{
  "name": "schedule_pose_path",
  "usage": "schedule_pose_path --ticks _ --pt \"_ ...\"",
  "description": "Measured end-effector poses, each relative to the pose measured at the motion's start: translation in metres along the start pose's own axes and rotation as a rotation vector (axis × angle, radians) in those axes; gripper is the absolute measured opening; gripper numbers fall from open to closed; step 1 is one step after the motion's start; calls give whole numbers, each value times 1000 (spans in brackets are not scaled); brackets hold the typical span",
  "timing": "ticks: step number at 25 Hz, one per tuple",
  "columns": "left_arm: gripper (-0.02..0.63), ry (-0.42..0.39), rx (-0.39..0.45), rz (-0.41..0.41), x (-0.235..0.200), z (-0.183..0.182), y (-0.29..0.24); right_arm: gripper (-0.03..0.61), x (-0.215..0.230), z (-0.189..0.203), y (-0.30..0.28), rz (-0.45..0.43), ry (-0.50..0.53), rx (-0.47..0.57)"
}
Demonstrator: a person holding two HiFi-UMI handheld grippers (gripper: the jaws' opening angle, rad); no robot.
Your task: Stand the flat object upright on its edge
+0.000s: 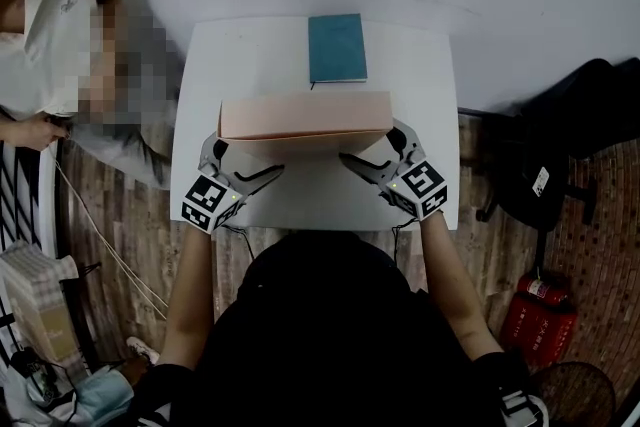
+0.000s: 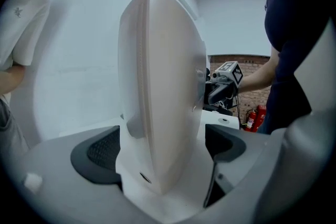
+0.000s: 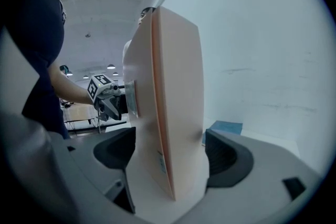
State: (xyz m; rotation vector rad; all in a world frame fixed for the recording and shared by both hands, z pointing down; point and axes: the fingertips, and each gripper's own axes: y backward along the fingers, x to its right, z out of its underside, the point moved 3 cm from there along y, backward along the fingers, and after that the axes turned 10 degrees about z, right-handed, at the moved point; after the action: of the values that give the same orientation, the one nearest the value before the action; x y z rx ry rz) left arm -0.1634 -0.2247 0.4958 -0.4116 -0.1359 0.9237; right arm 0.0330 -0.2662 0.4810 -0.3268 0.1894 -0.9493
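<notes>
1. The pink box (image 1: 305, 120) is a flat, pale salmon-pink rectangular carton, long and thin, with plain broad faces and slightly rounded corners.
2. It stands upright on one long edge on the white table (image 1: 200, 95), its top edge level.
3. The left gripper (image 1: 250, 155) has its jaws spread apart. The box's left end sits in the gap between them. In the left gripper view a strip of table shows between the box and the right-hand pad, so the pads are not pressing on it.
4. The right gripper (image 1: 372, 150) also has its jaws spread. The box's right end stands between them, with the dark pads just beside its two broad faces and not squeezing them.
5. Each gripper sees the other at the box's far end, so the box spans the space from one tool to the other.
6. A teal book (image 1: 337, 47) lies flat on the table beyond the box, farther from both grippers and apart from the box.
</notes>
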Motion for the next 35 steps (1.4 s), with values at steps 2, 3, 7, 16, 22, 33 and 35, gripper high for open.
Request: schedule_pose_path --ticks 2,3,7,16,22,33,35 --pt "493 10 29 14 -2 -6 4 376 2 -4 1 -23 6 10" --pt "494 9 43 21 -3 -10 5 376 3 -6 2 -34 10 15" --pt "500 -6 69 48 -5 -21 11 377 3 -15 5 -72 41 31" --pt "505 -36 141 50 -11 -54 28 377 10 -56 17 -125 93 117" --pt "505 -112 203 73 -7 -95 45 377 8 -91 31 -156 161 175" --pt "503 -303 359 55 17 -198 81 376 -6 -176 61 -171 308 290" --pt "500 -346 381 25 25 -218 87 374 -11 -194 66 -146 344 330"
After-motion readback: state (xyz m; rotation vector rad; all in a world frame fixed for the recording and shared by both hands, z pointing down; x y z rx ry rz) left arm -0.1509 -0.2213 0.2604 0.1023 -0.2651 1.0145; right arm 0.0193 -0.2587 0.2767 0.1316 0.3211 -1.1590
